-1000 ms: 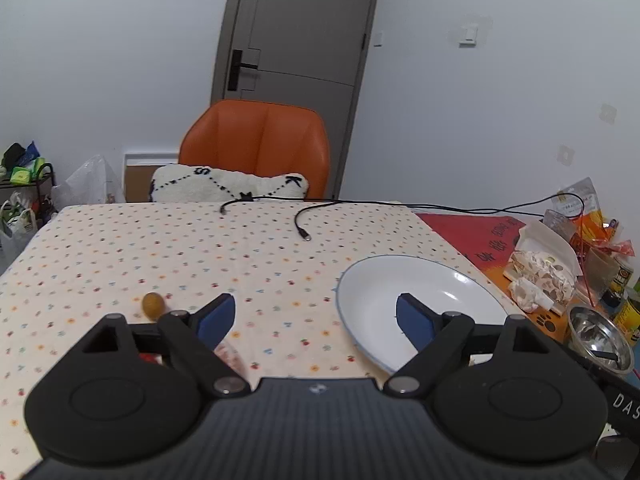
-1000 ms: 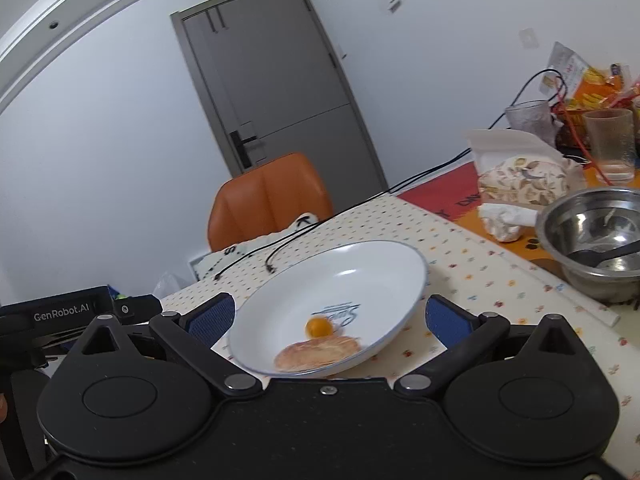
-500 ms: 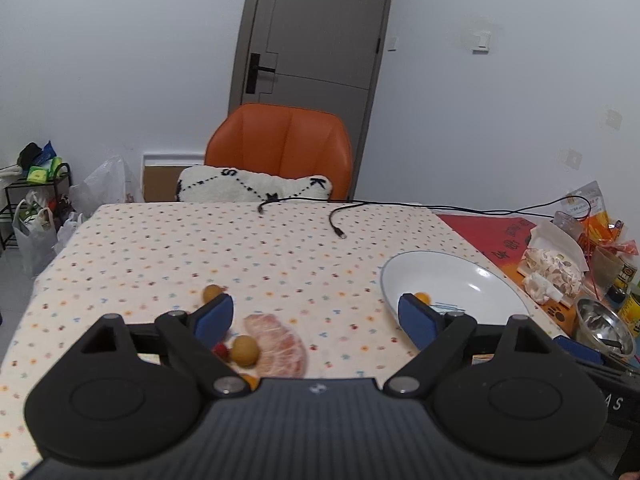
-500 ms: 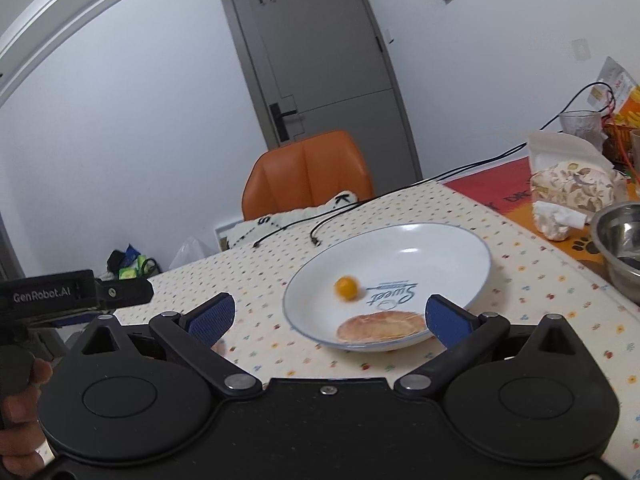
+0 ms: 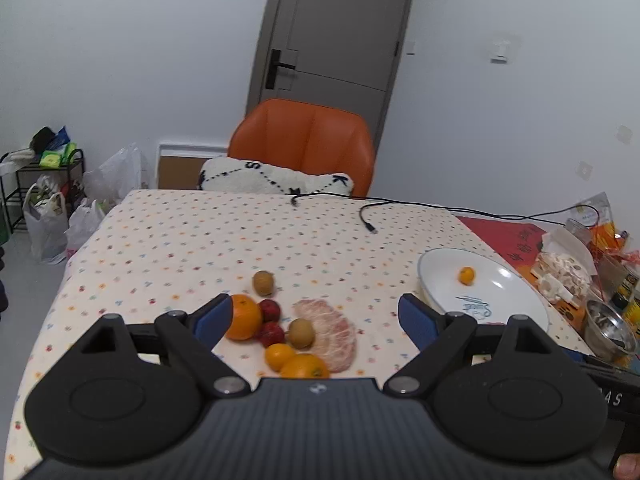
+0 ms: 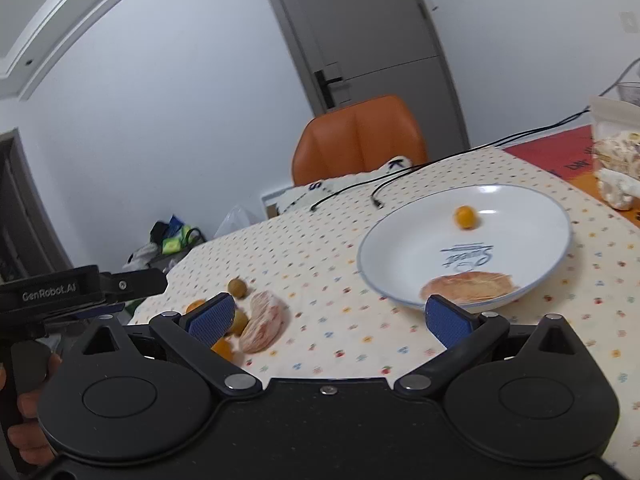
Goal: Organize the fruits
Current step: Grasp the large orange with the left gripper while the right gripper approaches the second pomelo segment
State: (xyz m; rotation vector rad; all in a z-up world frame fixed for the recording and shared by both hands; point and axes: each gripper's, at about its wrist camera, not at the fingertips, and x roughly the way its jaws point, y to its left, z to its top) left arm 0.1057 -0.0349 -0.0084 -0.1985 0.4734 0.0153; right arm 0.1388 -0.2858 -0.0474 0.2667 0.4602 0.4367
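Both hand-held grippers spread, empty; left hand-held gripper (image 5: 316, 314) over fruit cluster (image 5: 286, 332); plate (image 6: 520, 240) beside; cable (image 5: 400, 204) beyond

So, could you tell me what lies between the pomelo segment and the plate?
Only bare dotted tablecloth separates pomelo segment from plate, in both views.

Left gripper (image 5: 316, 314): jaws spread wide, blue pads (image 5: 214, 316) well apart, nothing between them; held level above the tabletop, pointing forward. Right gripper (image 6: 330, 316): jaws likewise spread wide, empty, tilted slightly so its right side sits lower. Left hand (image 6: 22, 412) wrapped around the left gripper's handle, seen at the right wrist view's left edge. Fingertip of right hand (image 5: 626, 466) visible at lower right corner of left wrist view.
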